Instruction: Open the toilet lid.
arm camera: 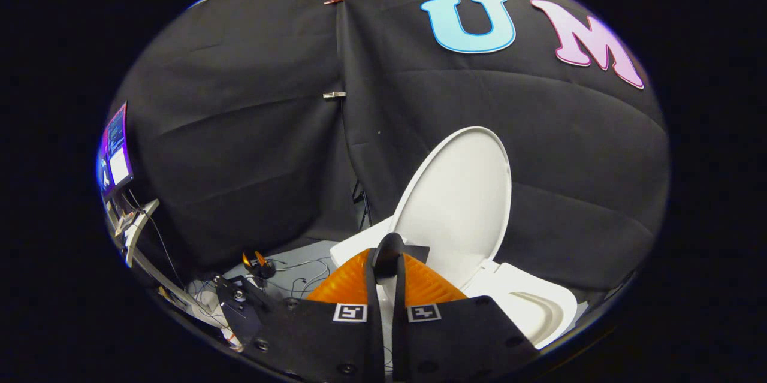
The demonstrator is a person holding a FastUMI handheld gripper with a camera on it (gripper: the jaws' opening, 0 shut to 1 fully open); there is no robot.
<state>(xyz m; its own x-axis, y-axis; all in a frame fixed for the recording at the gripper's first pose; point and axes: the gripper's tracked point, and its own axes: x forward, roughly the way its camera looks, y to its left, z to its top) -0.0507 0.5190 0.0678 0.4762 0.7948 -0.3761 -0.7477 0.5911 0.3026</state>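
Just beyond the fingertips, the toilet lid (pixel 458 203) stands raised, a white oval tilted back against the black cloth wall (pixel 239 131), its rounded top edge well above the gripper and its lower edge dropping behind the fingers. Below and to the right of it the seat (pixel 533 302) lies down over the bowl, its inner opening in plain sight and its rim curving off past the right finger. There's open room along the lid's right edge, dark cloth and no more, and a clear stretch of wall above it too. Left of the toilet it gets busier: loose cables (pixel 293 272) trail over the pale floor, a metal bracket (pixel 239 305) sits near the left finger, and further out a lit monitor (pixel 115 155) stands on its mount.

Now the gripper (pixel 389 263): its two fingers (pixel 344 284) are drawn nearly together, a narrow slit left between them, and nothing is held in that slit. The tips sit right in front of the lid's lower part; whether they touch it I can't tell
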